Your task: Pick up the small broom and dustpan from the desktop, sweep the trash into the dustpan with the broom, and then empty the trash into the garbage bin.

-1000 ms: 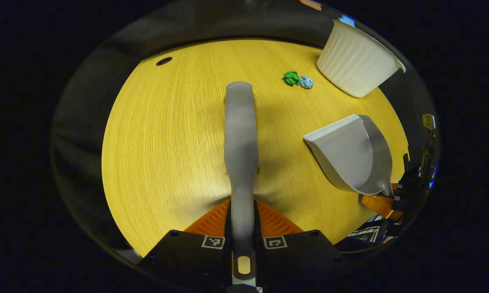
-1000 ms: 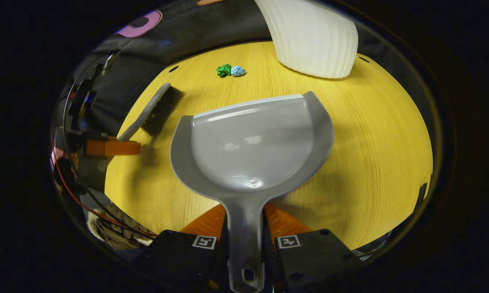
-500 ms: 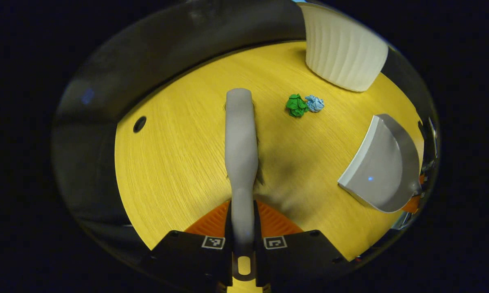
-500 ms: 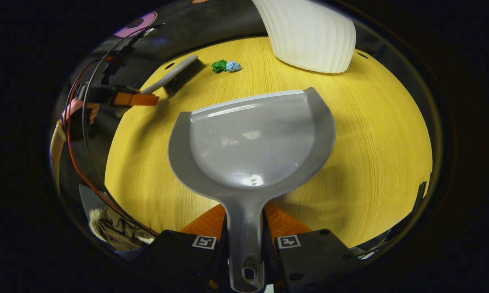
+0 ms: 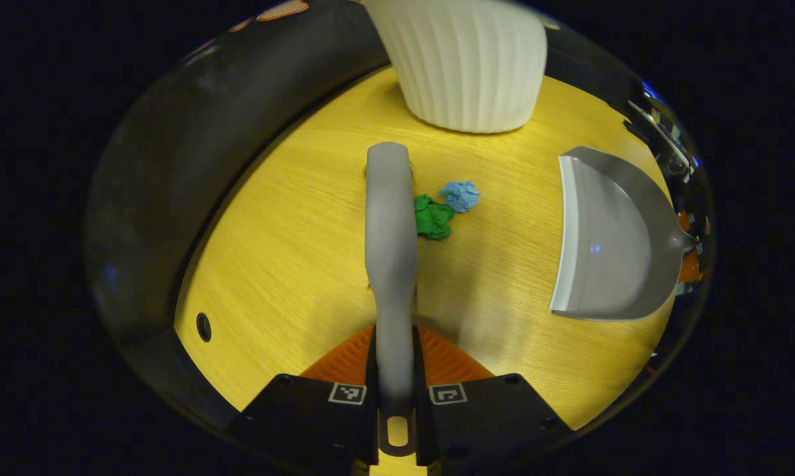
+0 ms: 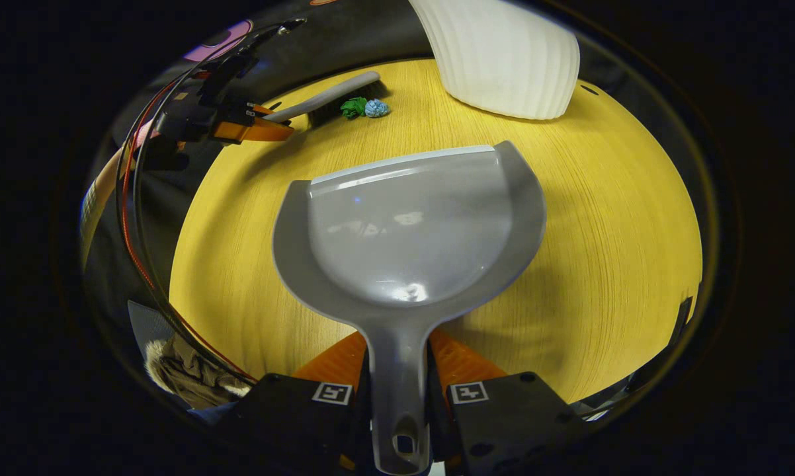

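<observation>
My left gripper is shut on the handle of the small grey broom, which points away from me over the yellow desktop. Its bristle head sits just left of a green paper ball, with a blue paper ball beside that. My right gripper is shut on the handle of the grey dustpan, whose open lip faces the far side. In the right gripper view the broom lies next to the green ball and blue ball. The dustpan stands to the right of the trash.
A white ribbed garbage bin stands at the far edge of the desk, also the garbage bin behind the dustpan. A dark cable hole is in the desktop at the left. A sleeve and red cable run along the left.
The broom has swung toward the paper balls and now reaches right beside the green one. The dustpan has barely moved.
</observation>
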`<state>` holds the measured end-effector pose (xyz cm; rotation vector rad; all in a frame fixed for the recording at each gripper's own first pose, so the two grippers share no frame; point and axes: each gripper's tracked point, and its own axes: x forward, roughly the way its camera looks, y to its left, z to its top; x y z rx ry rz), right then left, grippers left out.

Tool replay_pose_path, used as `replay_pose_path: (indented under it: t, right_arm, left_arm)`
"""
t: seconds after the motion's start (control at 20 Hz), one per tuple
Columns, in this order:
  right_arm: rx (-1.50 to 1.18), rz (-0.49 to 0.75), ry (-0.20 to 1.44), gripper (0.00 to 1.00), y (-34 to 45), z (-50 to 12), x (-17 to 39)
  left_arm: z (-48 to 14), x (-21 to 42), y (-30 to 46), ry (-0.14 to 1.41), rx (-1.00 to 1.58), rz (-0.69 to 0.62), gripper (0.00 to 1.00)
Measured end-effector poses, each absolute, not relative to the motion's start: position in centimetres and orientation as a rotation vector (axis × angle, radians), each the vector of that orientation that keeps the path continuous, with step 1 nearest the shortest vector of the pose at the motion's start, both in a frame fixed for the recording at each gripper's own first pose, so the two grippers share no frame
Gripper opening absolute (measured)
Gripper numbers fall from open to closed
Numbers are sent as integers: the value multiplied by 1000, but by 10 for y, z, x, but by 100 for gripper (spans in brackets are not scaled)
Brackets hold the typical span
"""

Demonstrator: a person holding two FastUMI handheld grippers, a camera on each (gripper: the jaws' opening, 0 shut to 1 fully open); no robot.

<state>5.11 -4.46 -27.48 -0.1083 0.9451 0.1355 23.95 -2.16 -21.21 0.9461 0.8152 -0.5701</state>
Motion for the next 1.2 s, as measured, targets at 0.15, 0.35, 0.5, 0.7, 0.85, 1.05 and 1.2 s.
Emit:
replay_pose_path:
  t: [0.15,0.35,0.5,0.7,0.85,1.05,1.2]
  right_arm:
    - [-105,132,943,40,-44,-275,52]
    - [-107,125,938,40,-45,-275,53]
    - [-105,121,937,40,-45,-275,52]
    - [-104,118,935,40,-44,-274,52]
    - [-104,119,936,40,-44,-274,52]
    - [-102,120,941,40,-44,-274,51]
    - [-101,124,946,40,-44,-274,50]
  left_arm:
    - [-221,217,-42,838,976,-707,20]
    - [-233,187,-58,876,1050,-849,20]
    - [-236,174,-67,894,1082,-908,20]
    - [-239,158,-75,912,1080,-972,20]
    - [-237,152,-73,914,1084,-978,20]
    - [-235,145,-70,875,1139,-1001,20]
    - [-237,146,-65,884,1130,-955,20]
